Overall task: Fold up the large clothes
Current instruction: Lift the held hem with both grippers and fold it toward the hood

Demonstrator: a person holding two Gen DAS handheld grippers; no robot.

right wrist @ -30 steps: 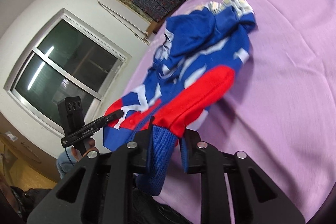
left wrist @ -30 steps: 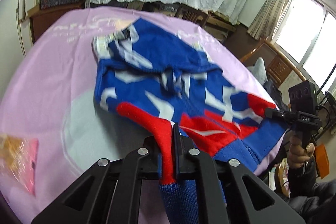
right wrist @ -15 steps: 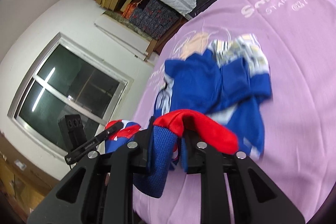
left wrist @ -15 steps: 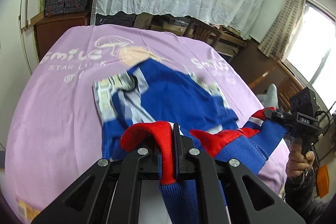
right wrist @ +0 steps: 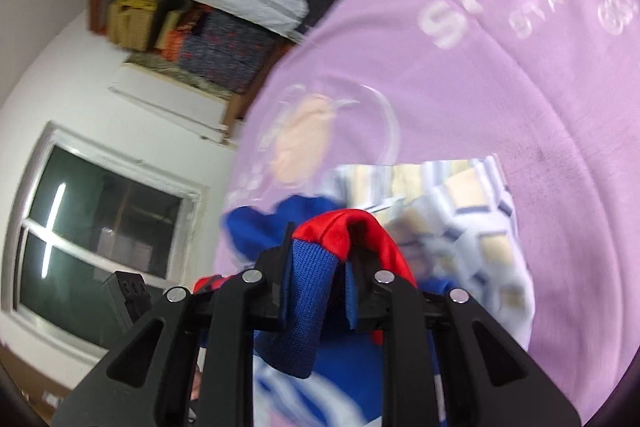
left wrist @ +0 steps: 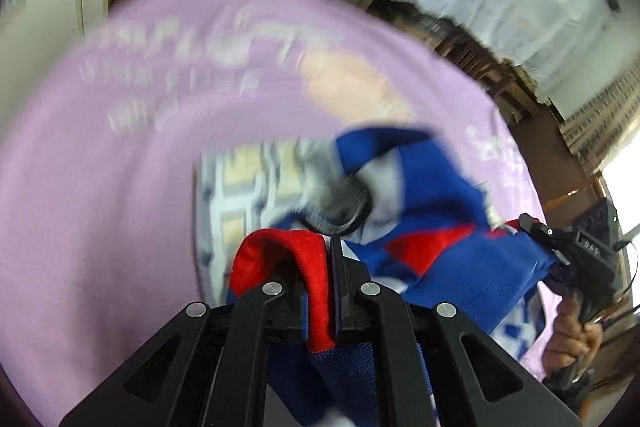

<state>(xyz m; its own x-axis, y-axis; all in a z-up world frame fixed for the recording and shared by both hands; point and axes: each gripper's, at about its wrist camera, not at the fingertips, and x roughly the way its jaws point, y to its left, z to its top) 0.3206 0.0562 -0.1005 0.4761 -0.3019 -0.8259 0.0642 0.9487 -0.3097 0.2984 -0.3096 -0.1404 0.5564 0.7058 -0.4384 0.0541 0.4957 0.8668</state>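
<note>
Left wrist view, both jaws clamping ribbed knit hem of red-blue sweater point(left wrist: 424, 183), smooth lilac sheet point(left wrist: 100, 167) beneath.

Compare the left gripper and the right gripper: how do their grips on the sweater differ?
The left gripper has its jaws nearly together on a thin red fold of the sweater. The right gripper has its jaws further apart, on a thicker bunch of blue ribbed hem and red cloth. Both are shut on the same blue, red and white sweater above the purple sheet.
</note>
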